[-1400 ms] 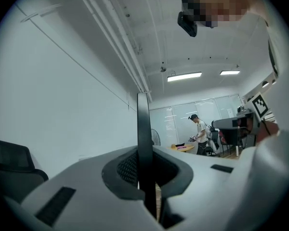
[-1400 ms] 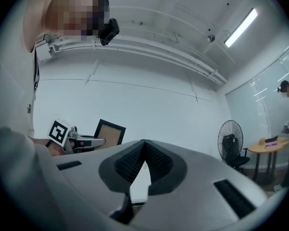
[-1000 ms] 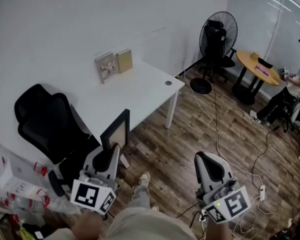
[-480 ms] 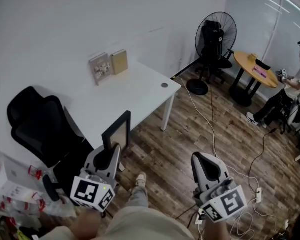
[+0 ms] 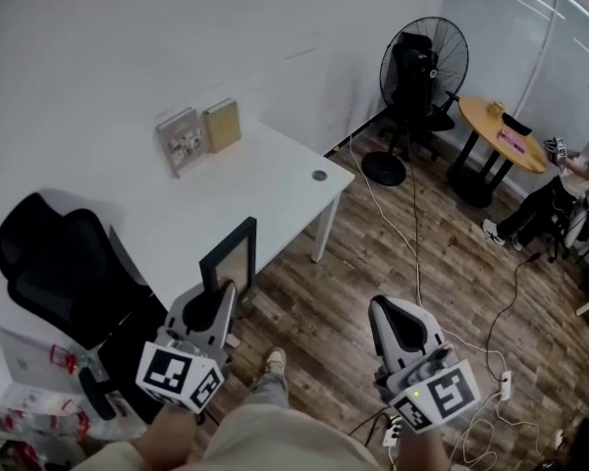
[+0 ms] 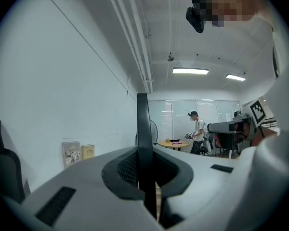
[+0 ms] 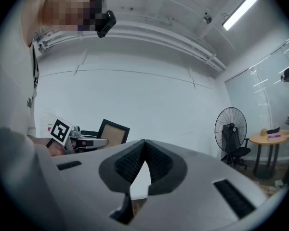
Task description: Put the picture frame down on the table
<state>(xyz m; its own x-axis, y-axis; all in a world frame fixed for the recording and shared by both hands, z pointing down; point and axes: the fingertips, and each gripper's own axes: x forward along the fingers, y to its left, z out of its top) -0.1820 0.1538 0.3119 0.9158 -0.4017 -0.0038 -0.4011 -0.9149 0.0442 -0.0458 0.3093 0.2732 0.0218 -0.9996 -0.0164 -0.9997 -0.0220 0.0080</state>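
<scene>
My left gripper (image 5: 223, 290) is shut on a black picture frame (image 5: 230, 260) with a tan backing, holding it upright by its lower edge just off the near edge of the white table (image 5: 238, 204). In the left gripper view the picture frame (image 6: 143, 134) stands edge-on between the jaws, which press on it. My right gripper (image 5: 386, 307) hangs over the wooden floor to the right, shut with nothing in it; in the right gripper view its jaws meet at the tips (image 7: 144, 141) and the picture frame (image 7: 113, 133) shows at left.
Two small frames (image 5: 198, 133) lean against the wall at the table's back. A black office chair (image 5: 61, 273) stands left of the table. A floor fan (image 5: 422, 57), a round wooden table (image 5: 506, 130), a seated person (image 5: 569, 180) and cables (image 5: 412, 253) lie to the right.
Both grippers and the held frame have moved forward towards the table; the table, chair and small frames have slid left and down in the head view.
</scene>
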